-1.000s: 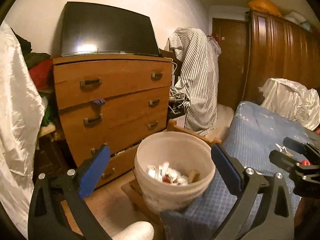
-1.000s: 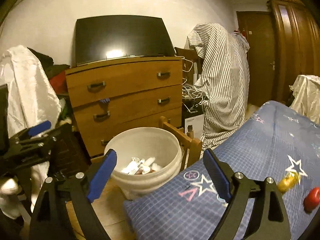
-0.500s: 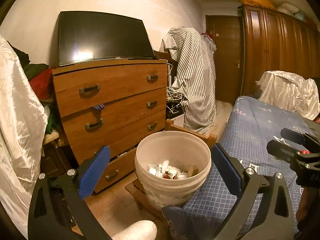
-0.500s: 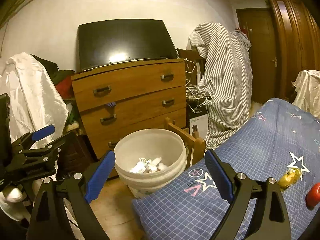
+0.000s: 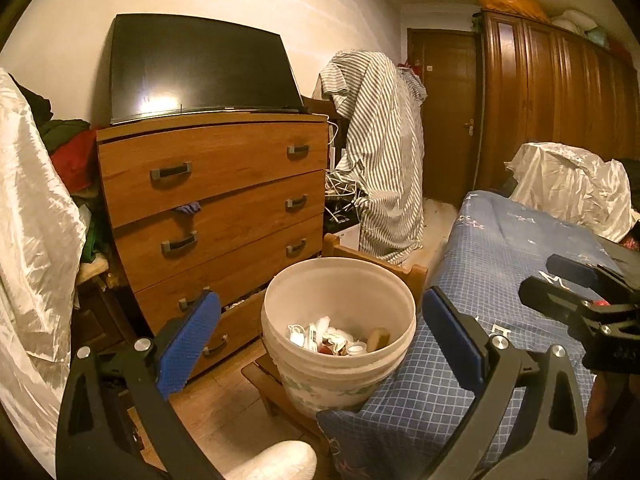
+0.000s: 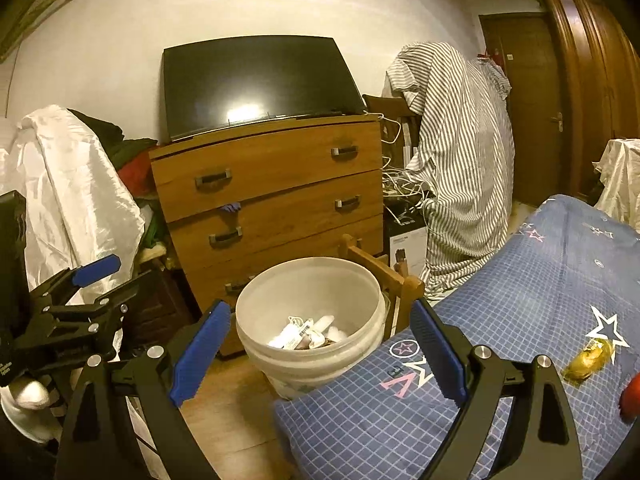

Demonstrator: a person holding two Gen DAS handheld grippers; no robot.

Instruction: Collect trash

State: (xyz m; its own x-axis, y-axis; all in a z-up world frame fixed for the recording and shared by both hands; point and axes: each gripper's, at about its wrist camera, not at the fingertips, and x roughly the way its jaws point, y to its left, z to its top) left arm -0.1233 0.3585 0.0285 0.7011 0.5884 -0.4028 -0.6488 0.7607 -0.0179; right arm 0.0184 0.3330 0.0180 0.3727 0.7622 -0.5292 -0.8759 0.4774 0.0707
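A white plastic bucket point(image 5: 308, 384) with several bits of trash in its bottom stands on a low wooden stool, between the dresser and the bed. My left gripper point(image 5: 320, 340) is open and empty, its blue pads framing the bucket from above and behind. My right gripper point(image 6: 319, 354) is also open and empty, and frames the same bucket point(image 6: 312, 288). A crumpled yellow wrapper point(image 6: 588, 362) lies on the blue checked bedcover point(image 6: 520, 312). A red object point(image 6: 630, 396) shows at the right edge. Each gripper appears in the other's view: the right gripper point(image 5: 580, 300), the left gripper point(image 6: 80, 300).
A wooden dresser point(image 5: 216, 200) with a dark TV point(image 5: 196, 68) on it stands behind the bucket. A striped cloth point(image 5: 384, 160) hangs to its right. White fabric point(image 5: 28, 240) fills the left, a wardrobe point(image 5: 560, 100) the right. A white-socked foot point(image 5: 276, 460) shows below.
Both views have drifted slightly, with the bucket now a little lower in the left wrist view. Both grippers have stayed open and empty.
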